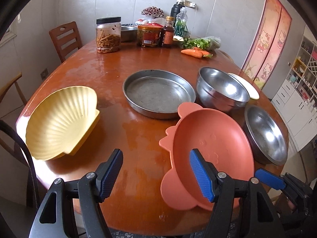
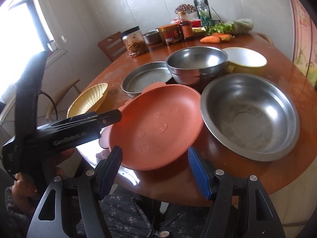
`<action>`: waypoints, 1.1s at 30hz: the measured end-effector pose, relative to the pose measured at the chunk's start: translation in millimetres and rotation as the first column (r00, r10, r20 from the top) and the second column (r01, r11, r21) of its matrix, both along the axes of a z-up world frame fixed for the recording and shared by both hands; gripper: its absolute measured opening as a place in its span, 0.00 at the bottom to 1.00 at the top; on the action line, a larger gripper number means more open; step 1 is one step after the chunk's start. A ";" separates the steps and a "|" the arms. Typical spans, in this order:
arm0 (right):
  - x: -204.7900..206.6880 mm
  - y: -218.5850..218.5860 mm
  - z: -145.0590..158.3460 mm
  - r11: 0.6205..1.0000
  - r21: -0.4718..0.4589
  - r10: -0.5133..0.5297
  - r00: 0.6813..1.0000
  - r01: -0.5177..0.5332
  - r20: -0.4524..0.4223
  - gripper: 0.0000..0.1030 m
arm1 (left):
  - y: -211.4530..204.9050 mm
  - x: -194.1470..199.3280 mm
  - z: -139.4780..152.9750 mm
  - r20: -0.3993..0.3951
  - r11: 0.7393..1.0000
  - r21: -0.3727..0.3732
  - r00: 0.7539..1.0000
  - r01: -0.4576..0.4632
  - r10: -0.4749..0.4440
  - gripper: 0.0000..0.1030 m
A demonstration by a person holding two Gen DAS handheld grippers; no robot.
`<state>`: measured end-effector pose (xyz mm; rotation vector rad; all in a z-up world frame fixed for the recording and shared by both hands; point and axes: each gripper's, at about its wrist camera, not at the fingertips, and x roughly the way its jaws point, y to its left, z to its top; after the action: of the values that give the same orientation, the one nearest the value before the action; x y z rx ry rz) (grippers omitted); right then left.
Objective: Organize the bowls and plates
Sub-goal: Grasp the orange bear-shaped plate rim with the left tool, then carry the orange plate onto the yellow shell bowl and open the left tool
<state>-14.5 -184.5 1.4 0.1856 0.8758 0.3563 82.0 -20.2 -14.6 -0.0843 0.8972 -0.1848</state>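
An orange animal-shaped plate lies at the near edge of the wooden table. My left gripper is open at the plate's left rim, with one pad over the plate and the other over bare table. In the right wrist view its fingers reach the rim from the left. My right gripper is open, with the plate's near edge between its pads but not pressed. Stacked yellow shell dishes sit to the left. A steel pan, stacked steel bowls and a shallow steel bowl stand behind and to the right.
A yellow-and-white bowl stands beyond the steel bowls. Jars, bottles, greens and carrots crowd the far end. Wooden chairs stand along the left side. A hand holds the left gripper, with flowered clothing below.
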 end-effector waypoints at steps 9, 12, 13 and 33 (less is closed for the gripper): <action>9.7 -2.0 -8.1 0.998 -0.025 -0.053 0.999 0.053 0.004 0.68 | -10.8 19.3 -19.1 -0.051 0.992 -0.097 0.995 0.078 -0.084 0.67; 13.8 3.6 -8.9 0.997 -0.053 -0.048 0.998 0.049 0.030 0.68 | -12.2 19.4 -20.4 -0.038 0.988 -0.117 0.994 0.102 -0.107 0.59; 14.0 6.8 -9.2 0.996 -0.072 -0.042 0.998 0.045 0.042 0.68 | -13.3 19.4 -20.6 -0.036 0.985 -0.129 0.992 0.115 -0.120 0.58; 24.8 69.7 9.7 0.986 -0.137 0.112 0.986 -0.094 0.127 0.67 | 39.3 -10.7 8.6 0.048 0.996 -0.094 0.999 -0.003 0.008 0.57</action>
<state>10.3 -114.8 11.1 -0.0049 0.7746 0.4024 71.3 19.1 -5.9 -0.1687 0.8397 -0.2232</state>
